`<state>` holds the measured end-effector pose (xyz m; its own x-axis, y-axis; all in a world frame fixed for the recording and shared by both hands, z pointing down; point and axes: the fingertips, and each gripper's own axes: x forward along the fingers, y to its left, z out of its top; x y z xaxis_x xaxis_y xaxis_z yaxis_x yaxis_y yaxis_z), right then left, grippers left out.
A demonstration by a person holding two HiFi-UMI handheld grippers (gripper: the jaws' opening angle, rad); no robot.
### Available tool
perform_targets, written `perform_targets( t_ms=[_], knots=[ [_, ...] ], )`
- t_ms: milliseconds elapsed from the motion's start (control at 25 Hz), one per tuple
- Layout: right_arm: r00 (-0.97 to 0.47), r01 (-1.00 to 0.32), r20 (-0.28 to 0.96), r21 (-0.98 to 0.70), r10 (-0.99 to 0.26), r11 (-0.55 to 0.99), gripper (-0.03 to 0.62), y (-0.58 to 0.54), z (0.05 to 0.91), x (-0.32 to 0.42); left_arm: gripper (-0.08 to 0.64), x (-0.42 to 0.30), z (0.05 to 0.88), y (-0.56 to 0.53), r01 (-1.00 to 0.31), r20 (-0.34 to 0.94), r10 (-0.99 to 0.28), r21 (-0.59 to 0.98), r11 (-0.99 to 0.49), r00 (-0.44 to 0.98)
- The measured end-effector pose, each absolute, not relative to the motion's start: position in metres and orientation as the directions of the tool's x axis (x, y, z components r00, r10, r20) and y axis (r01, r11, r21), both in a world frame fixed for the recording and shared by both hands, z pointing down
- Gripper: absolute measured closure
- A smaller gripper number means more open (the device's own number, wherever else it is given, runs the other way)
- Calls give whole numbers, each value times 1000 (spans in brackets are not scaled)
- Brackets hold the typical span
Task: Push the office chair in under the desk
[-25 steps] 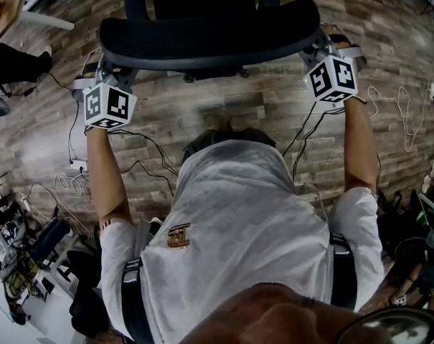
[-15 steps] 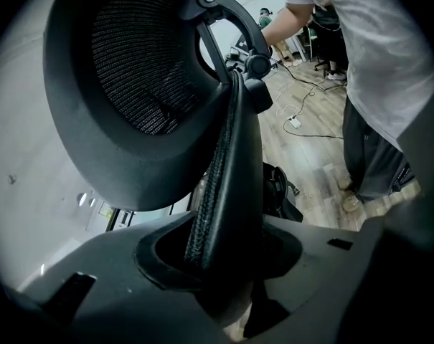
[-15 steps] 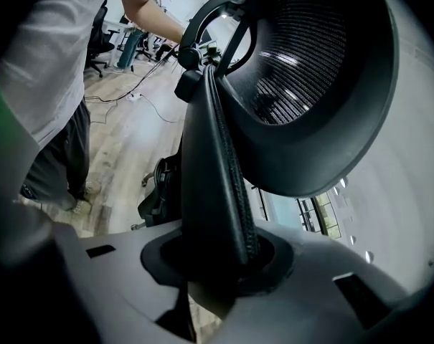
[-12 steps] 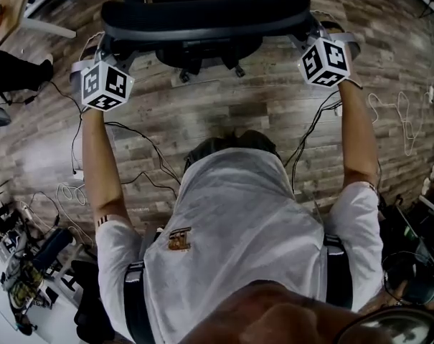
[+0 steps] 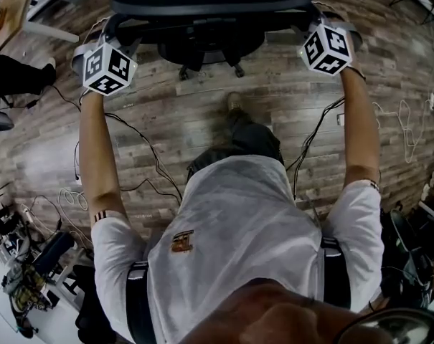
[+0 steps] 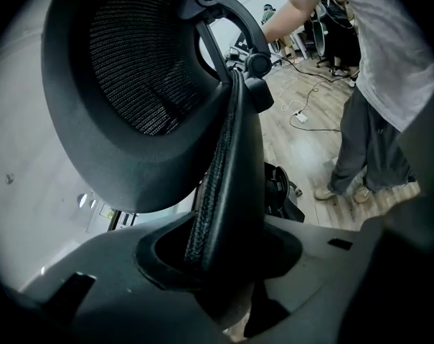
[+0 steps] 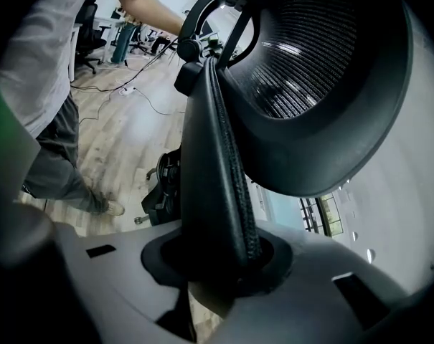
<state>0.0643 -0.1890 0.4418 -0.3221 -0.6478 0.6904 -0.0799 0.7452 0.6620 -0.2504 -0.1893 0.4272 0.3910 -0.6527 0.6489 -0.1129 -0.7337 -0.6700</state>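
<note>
The chair [image 5: 209, 45] stands on the floor [image 5: 288, 113] straight ahead of me, its backrest [image 5: 209, 2] nearest me. My 1 visible foot [image 5: 234, 104] is just behind its base. Cables [image 5: 141, 149] lie on the floor to my left and right.

The black office chair [image 5: 209, 6] has a fine woven mesh back and a black stitched rim, which runs between the matt grey fingers [image 6: 95, 278] of the left gripper [image 6: 220, 264] and right gripper [image 7: 227, 264]. Each gripper carries a white cube [image 5: 105, 68] patterned with black squares. Beyond the fingers, the plank floor [image 5: 173, 127] shows streaked grey-brown wood grain. The person's shirt [image 5: 238, 228] is pale grey.
</note>
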Motion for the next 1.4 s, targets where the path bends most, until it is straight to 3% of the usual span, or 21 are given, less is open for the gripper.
perform_targets(
  t_ms=[1400],
  knots=[
    [-328, -64, 691, 664, -644, 745, 474, -473, 433, 119, 377, -196, 421, -468, -121, 646, -660, -673, -729, 382]
  ],
)
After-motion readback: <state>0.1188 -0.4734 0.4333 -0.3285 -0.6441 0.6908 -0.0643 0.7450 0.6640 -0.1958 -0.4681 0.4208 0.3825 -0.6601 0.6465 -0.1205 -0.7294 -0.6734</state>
